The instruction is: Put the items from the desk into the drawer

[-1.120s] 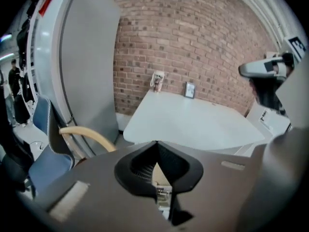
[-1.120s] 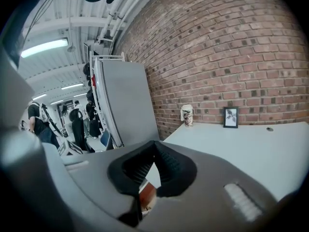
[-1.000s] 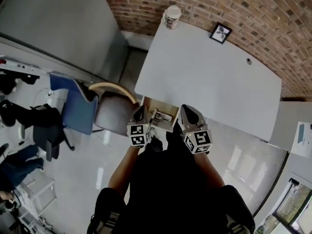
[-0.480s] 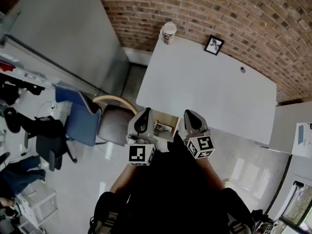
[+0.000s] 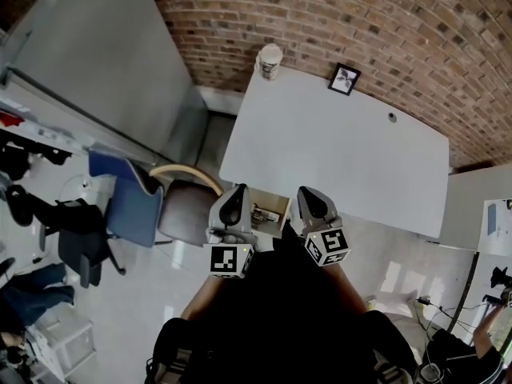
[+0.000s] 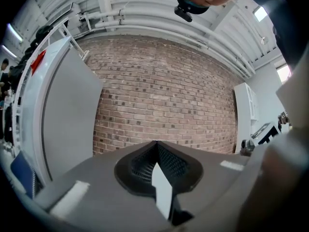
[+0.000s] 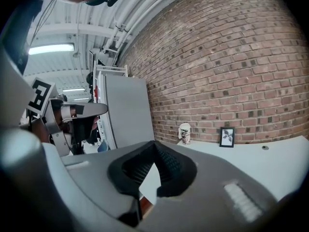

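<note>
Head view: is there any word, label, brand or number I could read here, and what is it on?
No text is readable in any view.
Paper cup: printed pattern, too small to read.
Framed picture: an image only, no lettering visible.
Sheet at the far right: too blurred to read.
Cubes on the left tongs and right tongs: black-and-white square codes, no letters.

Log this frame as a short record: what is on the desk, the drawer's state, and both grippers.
desk: white desk, with a paper cup at its far left corner and a picture frame by the brick wall
drawer: drawer open, small items inside, too small to name
left gripper: left gripper jaws together, empty
right gripper: right gripper jaws together, empty
</note>
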`<action>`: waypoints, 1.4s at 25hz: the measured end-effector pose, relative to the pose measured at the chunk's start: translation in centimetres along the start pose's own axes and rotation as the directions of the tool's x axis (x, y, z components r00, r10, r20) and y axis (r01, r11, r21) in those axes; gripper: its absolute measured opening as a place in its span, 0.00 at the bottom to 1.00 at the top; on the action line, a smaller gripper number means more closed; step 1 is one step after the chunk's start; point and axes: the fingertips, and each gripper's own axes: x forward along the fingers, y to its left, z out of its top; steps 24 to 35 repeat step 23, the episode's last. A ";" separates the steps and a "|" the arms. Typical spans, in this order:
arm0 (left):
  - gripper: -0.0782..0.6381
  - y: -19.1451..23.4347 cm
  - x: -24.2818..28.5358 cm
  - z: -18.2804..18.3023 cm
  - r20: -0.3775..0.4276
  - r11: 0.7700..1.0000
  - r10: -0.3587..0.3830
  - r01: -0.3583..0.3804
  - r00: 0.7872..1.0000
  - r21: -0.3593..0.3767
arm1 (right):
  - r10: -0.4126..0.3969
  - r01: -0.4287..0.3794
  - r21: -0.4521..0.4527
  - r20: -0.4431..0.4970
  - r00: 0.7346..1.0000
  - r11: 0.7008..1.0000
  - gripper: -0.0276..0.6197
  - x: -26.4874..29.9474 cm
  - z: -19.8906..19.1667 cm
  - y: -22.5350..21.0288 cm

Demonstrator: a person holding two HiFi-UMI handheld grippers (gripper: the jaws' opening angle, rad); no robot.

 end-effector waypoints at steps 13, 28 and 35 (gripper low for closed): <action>0.13 -0.5 0.2 -0.1 0.000 1.000 0.010 -0.010 1.000 -0.017 | 0.000 0.000 -0.006 0.010 1.000 1.000 0.05 -0.2 0.6 -0.8; 0.13 -0.6 0.1 -1.0 -0.014 1.000 0.001 -0.001 1.000 -0.015 | -0.005 0.005 0.004 0.028 1.000 1.000 0.05 -0.6 0.9 -0.9; 0.13 -0.6 0.1 -1.0 -0.014 1.000 0.001 -0.001 1.000 -0.015 | -0.005 0.005 0.004 0.028 1.000 1.000 0.05 -0.6 0.9 -0.9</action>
